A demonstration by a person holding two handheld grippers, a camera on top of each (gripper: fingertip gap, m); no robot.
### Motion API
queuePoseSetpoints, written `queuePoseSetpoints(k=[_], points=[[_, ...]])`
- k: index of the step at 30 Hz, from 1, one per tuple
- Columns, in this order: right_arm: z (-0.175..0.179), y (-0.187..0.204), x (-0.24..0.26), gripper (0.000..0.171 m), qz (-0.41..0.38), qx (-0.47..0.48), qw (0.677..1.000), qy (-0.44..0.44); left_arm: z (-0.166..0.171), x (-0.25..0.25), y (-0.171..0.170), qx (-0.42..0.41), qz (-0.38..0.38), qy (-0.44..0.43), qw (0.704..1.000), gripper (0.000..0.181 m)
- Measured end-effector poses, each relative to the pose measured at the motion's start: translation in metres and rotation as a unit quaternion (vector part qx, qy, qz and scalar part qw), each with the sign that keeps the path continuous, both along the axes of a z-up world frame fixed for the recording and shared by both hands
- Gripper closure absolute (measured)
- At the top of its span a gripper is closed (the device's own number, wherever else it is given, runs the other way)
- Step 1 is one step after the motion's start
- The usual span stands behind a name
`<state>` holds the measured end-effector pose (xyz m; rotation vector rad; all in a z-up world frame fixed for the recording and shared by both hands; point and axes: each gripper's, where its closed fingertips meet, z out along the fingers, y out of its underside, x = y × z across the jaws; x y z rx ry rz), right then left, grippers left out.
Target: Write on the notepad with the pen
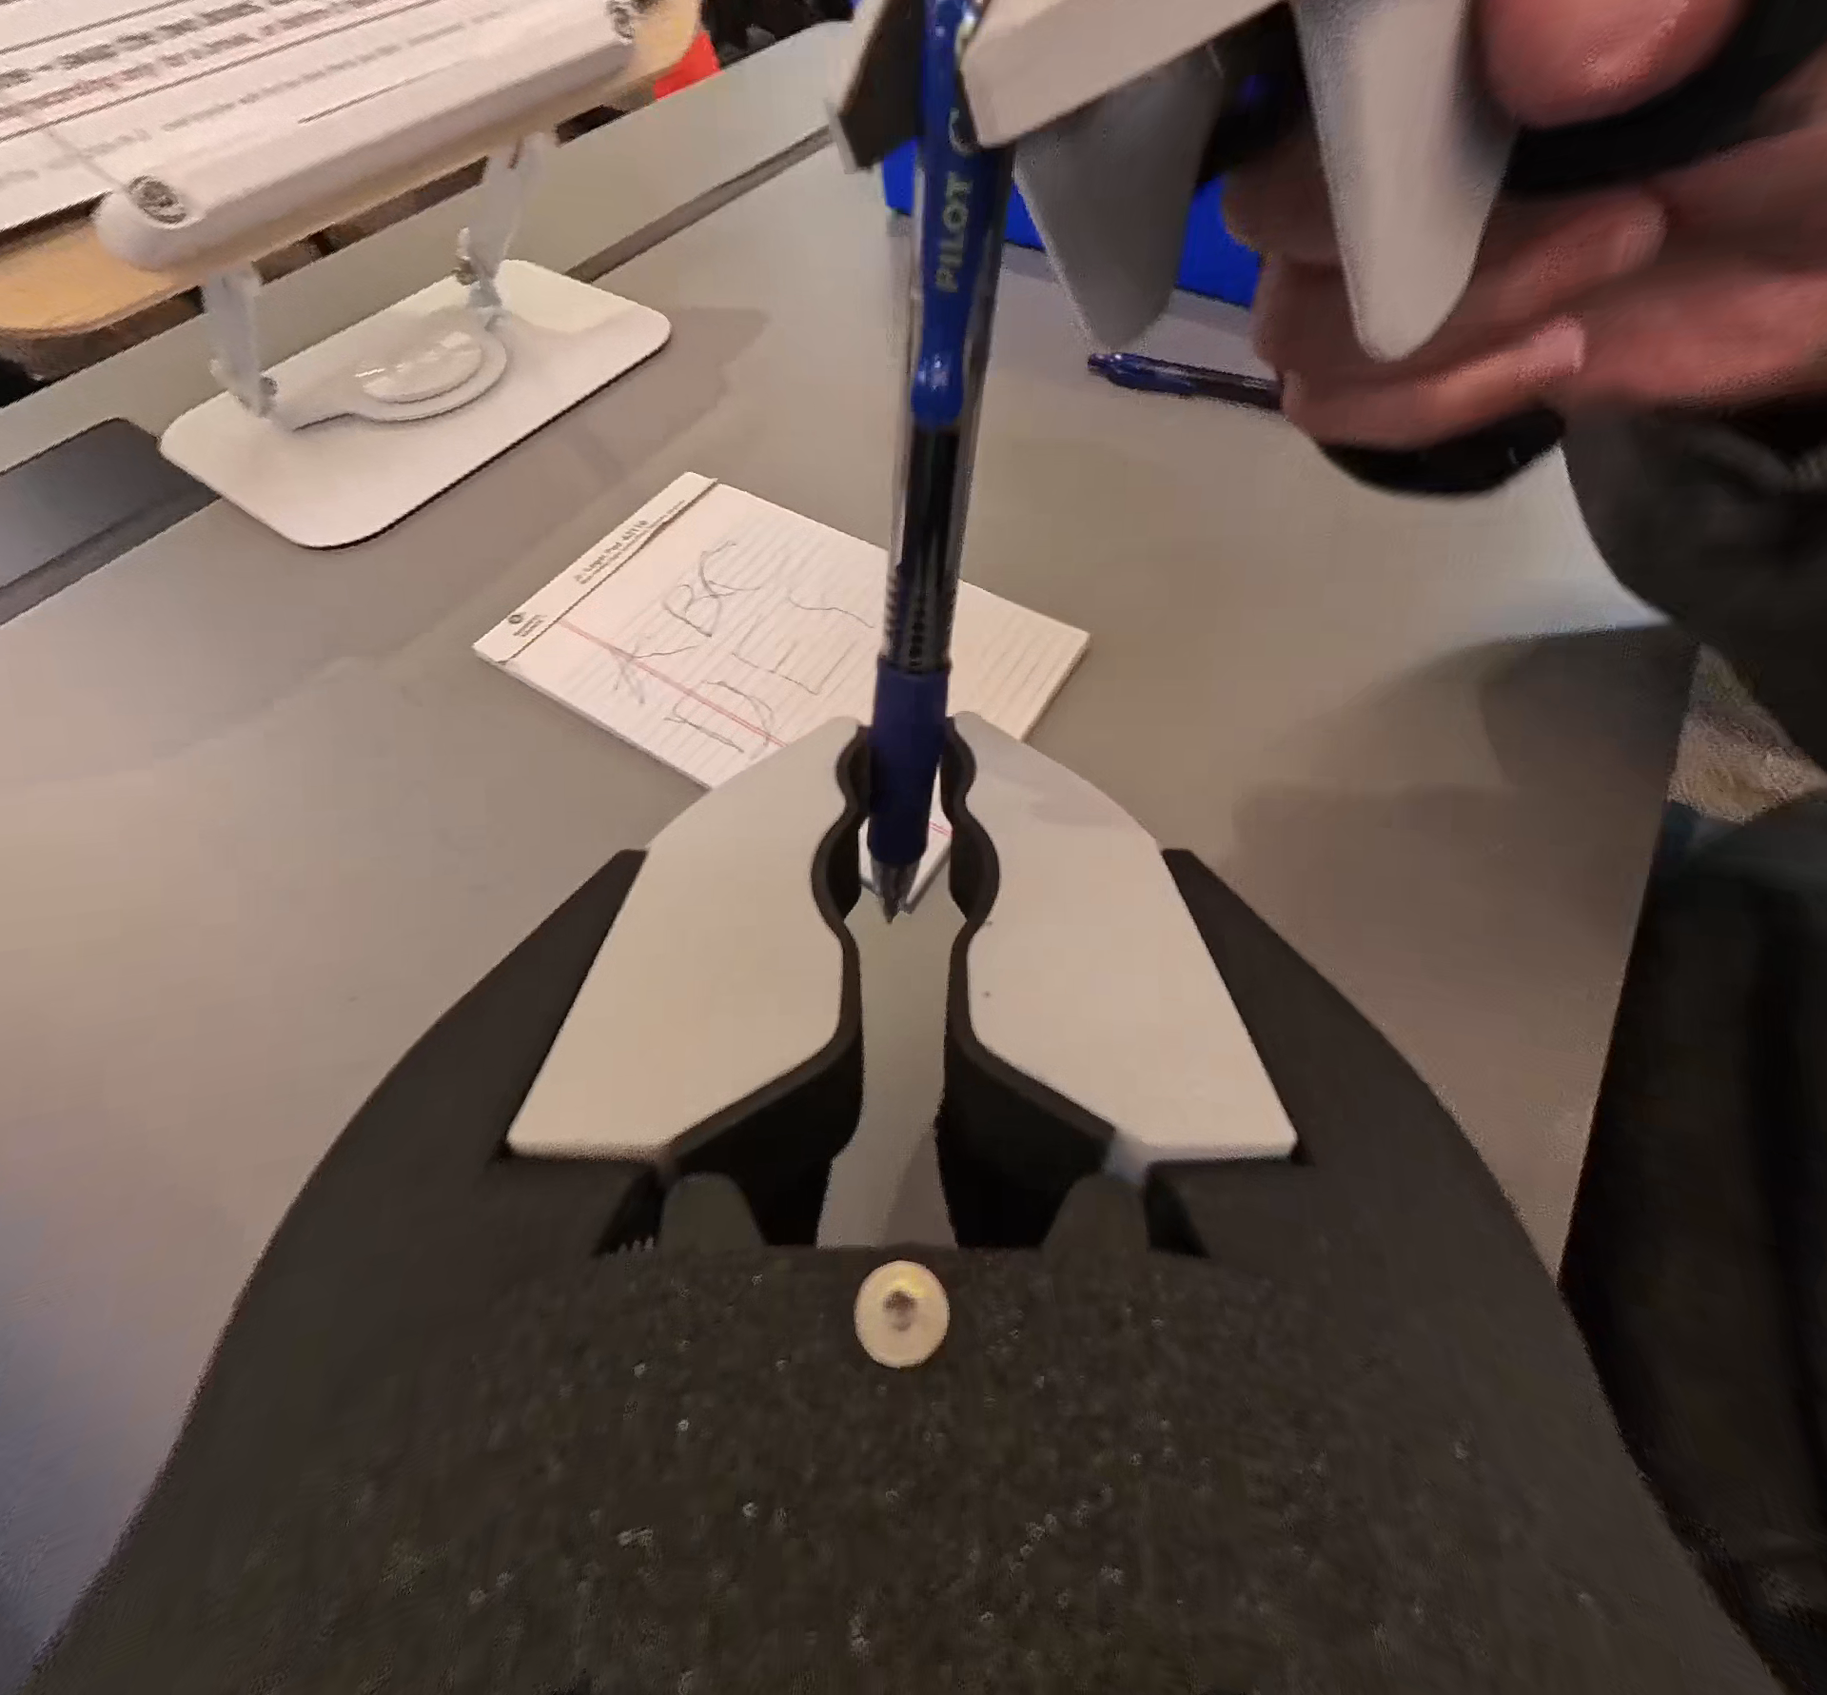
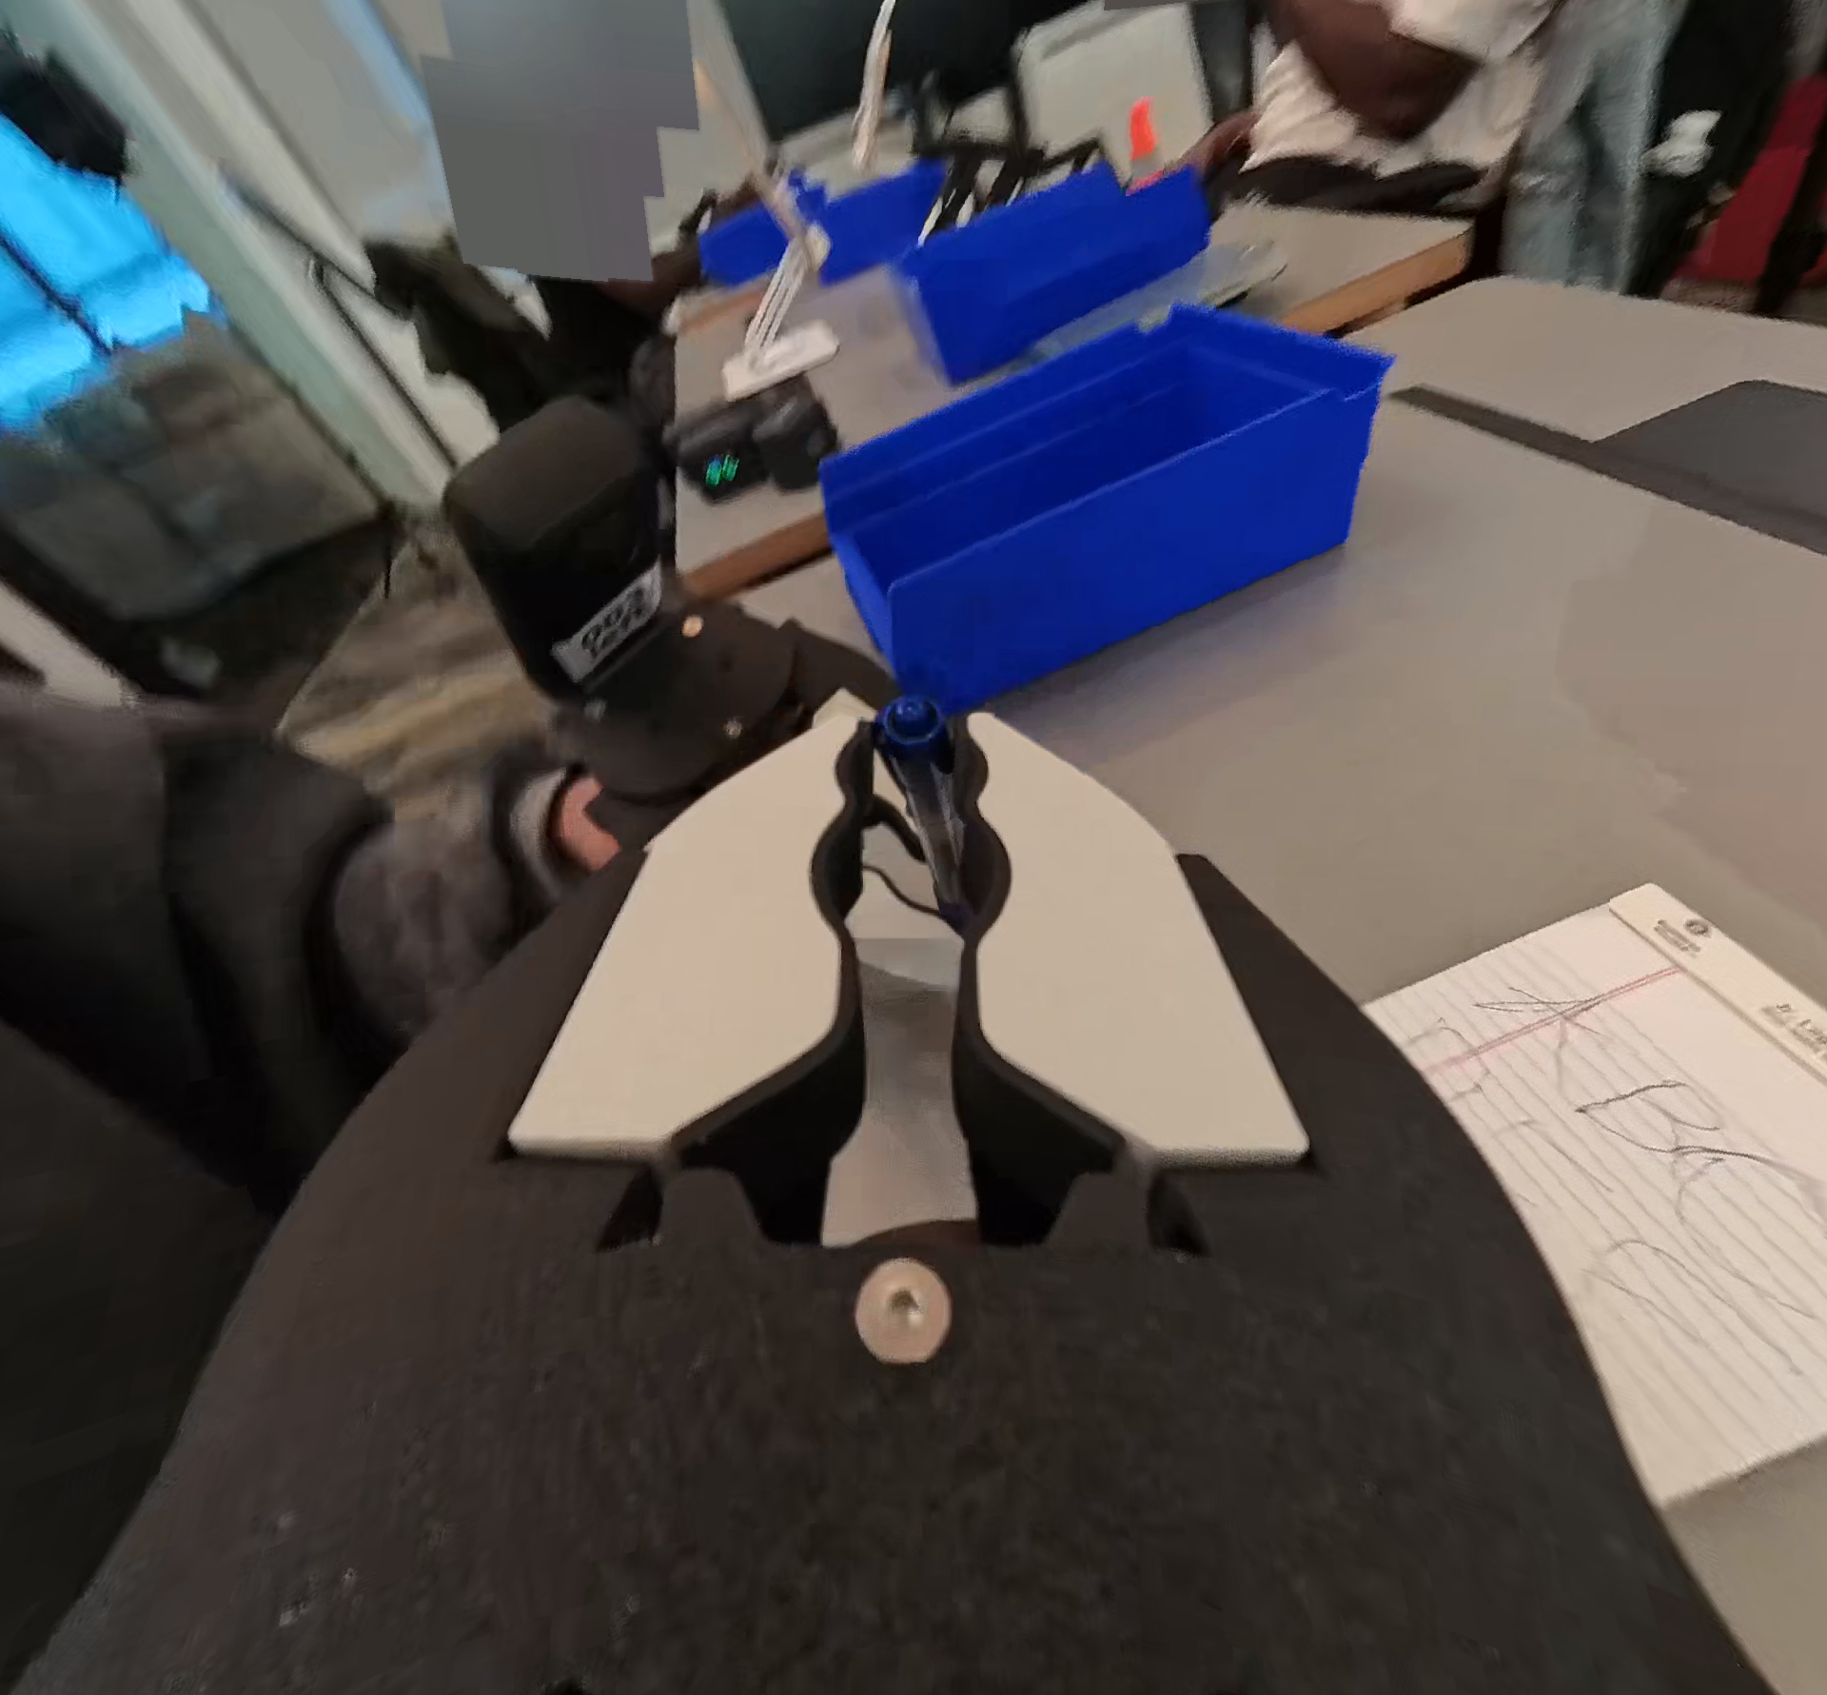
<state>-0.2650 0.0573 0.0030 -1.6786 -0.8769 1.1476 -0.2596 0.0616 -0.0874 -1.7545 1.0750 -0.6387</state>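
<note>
Grey matte tabletop, busy workroom behind. Left gripper fingers pinch dark-blue rubber grip of blue plastic pen; tip down. Right gripper pinches upper barrel. White lined notepad, scribbled, 12 o'clock. Step: regrasp, probably. Next: one releases, tip onto page.

We see the pen standing near upright on the table, its tip at the notepad's near corner. A document stand sits at ten o'clock from the pad — a second pen at two o'clock, a bin beyond.
</note>
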Motion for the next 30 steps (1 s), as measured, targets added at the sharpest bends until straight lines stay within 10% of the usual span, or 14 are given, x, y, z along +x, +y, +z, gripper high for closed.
queuePoseSetpoints(k=[9, 24, 28, 30], points=[[-0.005, -0.019, 0.019, 0.15, 0.165, 0.159, 0.942, -0.246, 0.004, 0.02, -0.028, -0.036, -0.089, -0.032, 0.995, 0.17], [-0.019, -0.02, 0.021, 0.16, 0.283, 0.161, 0.835, -0.443, -0.01, 0.017, -0.022, -0.028, -0.072, -0.007, 0.997, 0.168], [-0.019, 0.009, 0.028, 0.16, 0.23, 0.133, 0.847, -0.461, 0.004, -0.007, -0.007, -0.062, 0.017, -0.068, 0.996, 0.112], [-0.027, 0.026, 0.032, 0.16, 0.19, 0.095, 0.855, -0.473, 0.011, -0.025, -0.012, -0.083, 0.064, -0.114, 0.988, 0.113]])
